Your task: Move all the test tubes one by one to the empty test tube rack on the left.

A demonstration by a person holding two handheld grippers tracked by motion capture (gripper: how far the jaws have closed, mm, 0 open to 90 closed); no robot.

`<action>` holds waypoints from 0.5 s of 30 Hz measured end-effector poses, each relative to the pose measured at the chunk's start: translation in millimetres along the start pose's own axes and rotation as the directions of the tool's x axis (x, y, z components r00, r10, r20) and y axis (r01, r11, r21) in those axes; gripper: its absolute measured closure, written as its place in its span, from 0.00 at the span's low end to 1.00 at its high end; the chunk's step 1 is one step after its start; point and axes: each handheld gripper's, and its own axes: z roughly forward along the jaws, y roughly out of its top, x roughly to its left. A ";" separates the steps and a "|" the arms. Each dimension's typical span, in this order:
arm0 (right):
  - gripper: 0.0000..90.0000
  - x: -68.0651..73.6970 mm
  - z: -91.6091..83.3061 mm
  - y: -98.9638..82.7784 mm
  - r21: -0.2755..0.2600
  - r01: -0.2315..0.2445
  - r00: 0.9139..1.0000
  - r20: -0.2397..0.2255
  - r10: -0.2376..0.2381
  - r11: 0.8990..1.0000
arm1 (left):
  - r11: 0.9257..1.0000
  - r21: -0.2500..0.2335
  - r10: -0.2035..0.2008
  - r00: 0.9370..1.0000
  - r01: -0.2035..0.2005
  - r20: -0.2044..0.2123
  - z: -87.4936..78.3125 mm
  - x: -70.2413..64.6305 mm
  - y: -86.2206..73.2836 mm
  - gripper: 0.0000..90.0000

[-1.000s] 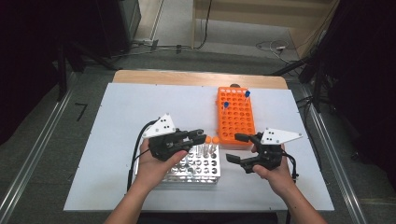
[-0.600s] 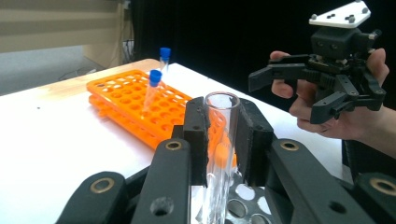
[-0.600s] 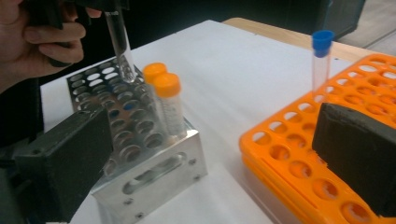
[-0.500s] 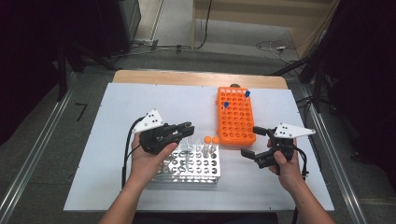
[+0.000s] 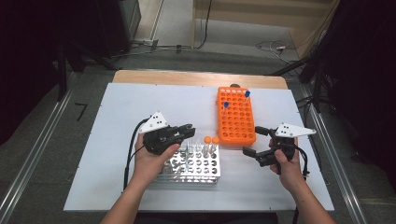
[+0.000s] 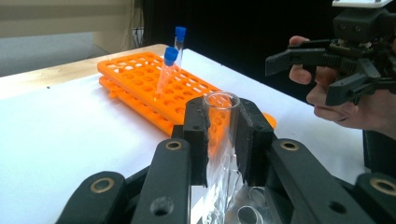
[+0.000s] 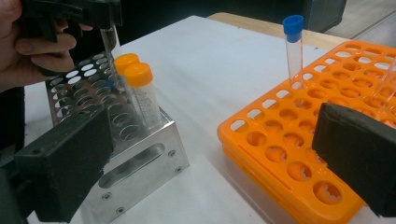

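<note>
My left gripper (image 5: 188,131) is shut on a clear uncapped tube (image 6: 221,127), held upright over the back of the metal rack (image 5: 191,167). The tube's lower end is among the rack's glass tubes. Two orange-capped tubes (image 5: 211,139) stand at the rack's far right corner, also seen up close in the right gripper view (image 7: 140,93). My right gripper (image 5: 254,141) has just been opening and stands open with nothing between its pads (image 7: 65,163), beside the front of the orange rack (image 5: 236,116). Two blue-capped tubes (image 6: 179,42) stand in the orange rack.
The white board (image 5: 116,112) covers most of the table, with a wooden edge (image 5: 187,77) at the back. Metal rails run along both sides on the floor. Cables trail from both grippers toward the person.
The right gripper has pulled away to the right from the left one and its jaws have spread. The left gripper has shifted a little left with the clear tube.
</note>
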 end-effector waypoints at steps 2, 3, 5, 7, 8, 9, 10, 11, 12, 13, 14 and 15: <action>0.00 -0.8 0.1 -0.6 0.002 0.000 1.000 0.004 0.000 1.000 | 1.000 0.014 0.005 1.000 -0.005 -0.003 1.3 -0.5 -0.8 0.85; 0.00 -1.2 0.0 -0.8 0.001 0.000 1.000 0.005 0.000 1.000 | 1.000 0.019 0.013 1.000 -0.013 -0.006 1.8 -1.0 -1.5 0.85; 0.00 -1.9 0.0 -1.6 0.002 -0.002 1.000 0.008 0.002 1.000 | 0.999 0.032 0.019 1.000 -0.018 -0.012 2.9 -1.8 -2.9 0.85; 0.00 -2.8 0.1 -2.6 0.002 -0.002 1.000 0.011 0.002 1.000 | 0.999 0.047 0.021 1.000 -0.020 -0.017 4.3 -2.1 -4.6 0.85; 0.00 -3.1 0.0 -3.1 0.005 -0.006 1.000 0.014 0.006 1.000 | 0.998 0.056 0.023 1.000 -0.022 -0.015 4.9 -2.4 -5.4 0.85; 0.00 -3.8 0.0 -3.6 0.006 -0.003 1.000 0.016 0.003 1.000 | 0.998 0.063 0.022 1.000 -0.021 -0.015 5.4 -2.7 -6.2 0.85; 0.00 -4.4 -0.1 -4.1 0.007 -0.003 1.000 0.017 0.003 1.000 | 0.997 0.072 0.024 1.000 -0.023 -0.017 5.9 -3.1 -7.1 0.85; 0.00 -5.2 -0.3 -4.4 0.005 -0.003 1.000 0.019 0.003 1.000 | 0.996 0.085 0.029 0.999 -0.027 -0.018 6.5 -3.6 -7.9 0.85; 0.00 -6.1 -0.6 -4.7 0.005 -0.003 1.000 0.022 0.003 1.000 | 0.995 0.097 0.035 0.999 -0.033 -0.021 7.2 -4.1 -8.8 0.85; 0.00 -6.8 -1.0 -5.0 0.004 -0.008 1.000 0.025 0.008 1.000 | 0.993 0.109 0.040 0.999 -0.037 -0.022 7.8 -4.4 -9.8 0.85; 0.00 -7.7 -1.4 -5.3 0.003 -0.009 1.000 0.026 0.009 1.000 | 0.992 0.121 0.042 0.999 -0.039 -0.022 8.5 -4.6 -10.8 0.85; 0.00 -8.6 -1.7 -5.5 0.003 -0.009 1.000 0.027 0.009 1.000 | 0.991 0.131 0.043 0.999 -0.039 -0.025 9.1 -4.9 -11.5 0.85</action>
